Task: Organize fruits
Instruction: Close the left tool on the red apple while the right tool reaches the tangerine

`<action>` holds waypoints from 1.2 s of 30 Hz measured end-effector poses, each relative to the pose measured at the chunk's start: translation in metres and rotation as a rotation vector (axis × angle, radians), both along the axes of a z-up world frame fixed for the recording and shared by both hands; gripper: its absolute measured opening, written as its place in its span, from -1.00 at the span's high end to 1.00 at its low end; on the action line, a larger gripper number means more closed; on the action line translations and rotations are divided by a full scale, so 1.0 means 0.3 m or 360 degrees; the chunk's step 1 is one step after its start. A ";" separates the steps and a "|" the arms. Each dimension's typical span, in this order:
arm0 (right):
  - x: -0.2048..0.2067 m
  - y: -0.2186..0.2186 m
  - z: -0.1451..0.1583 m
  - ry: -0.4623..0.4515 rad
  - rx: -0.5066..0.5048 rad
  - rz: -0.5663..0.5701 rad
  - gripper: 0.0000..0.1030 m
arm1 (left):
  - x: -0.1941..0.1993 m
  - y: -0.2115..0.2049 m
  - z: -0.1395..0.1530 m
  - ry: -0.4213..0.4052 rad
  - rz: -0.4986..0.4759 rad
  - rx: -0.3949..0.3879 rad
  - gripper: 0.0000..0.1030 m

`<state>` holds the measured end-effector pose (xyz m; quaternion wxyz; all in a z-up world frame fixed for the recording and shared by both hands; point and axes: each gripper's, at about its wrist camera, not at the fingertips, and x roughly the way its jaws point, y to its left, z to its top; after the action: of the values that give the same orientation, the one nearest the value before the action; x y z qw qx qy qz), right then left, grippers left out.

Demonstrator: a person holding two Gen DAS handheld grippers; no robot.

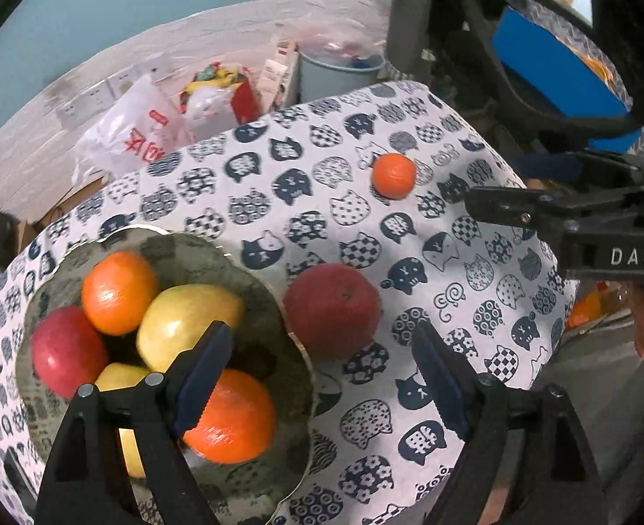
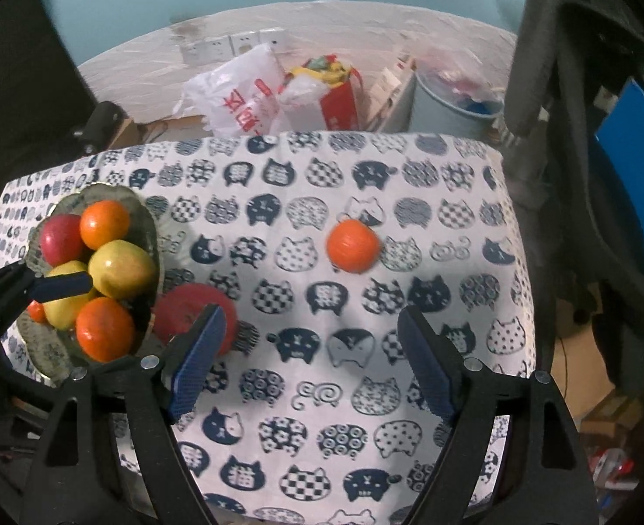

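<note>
With both the left gripper and the right gripper standing open and holding nothing, the risk I see is a careless reach knocking the loose tangerine, upper right of centre on the cat-print counter, so it rolls off the edge. The red apple lies just beside the scalloped bowl at lower left, perhaps touching its rim, and could be nudged. The bowl holds two oranges, two yellow apples and a red one, piled high enough that another might slide out.
</note>
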<state>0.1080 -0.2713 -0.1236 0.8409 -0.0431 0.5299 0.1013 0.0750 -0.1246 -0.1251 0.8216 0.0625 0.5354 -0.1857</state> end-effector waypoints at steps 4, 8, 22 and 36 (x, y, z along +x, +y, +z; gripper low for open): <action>0.006 -0.043 -0.021 0.0031 0.0010 -0.0041 -0.58 | 0.015 -0.049 -0.033 0.0019 -0.0067 0.0034 -0.66; 0.019 -0.076 -0.040 0.0057 0.0025 -0.0077 -0.58 | 0.033 -0.081 -0.066 0.0045 -0.0105 0.0046 -0.66; 0.064 -0.126 -0.092 0.0113 0.0046 -0.0123 -0.58 | 0.092 -0.167 -0.161 0.0086 -0.0205 0.0170 -0.74; 0.092 -0.134 -0.121 0.0140 0.0053 -0.0135 -0.58 | 0.129 -0.198 -0.182 0.0077 -0.0267 0.0189 -0.74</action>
<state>0.1357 -0.3115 -0.1599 0.8209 -0.0023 0.5660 0.0763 0.1138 -0.1839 -0.1796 0.7847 0.1511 0.5581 -0.2233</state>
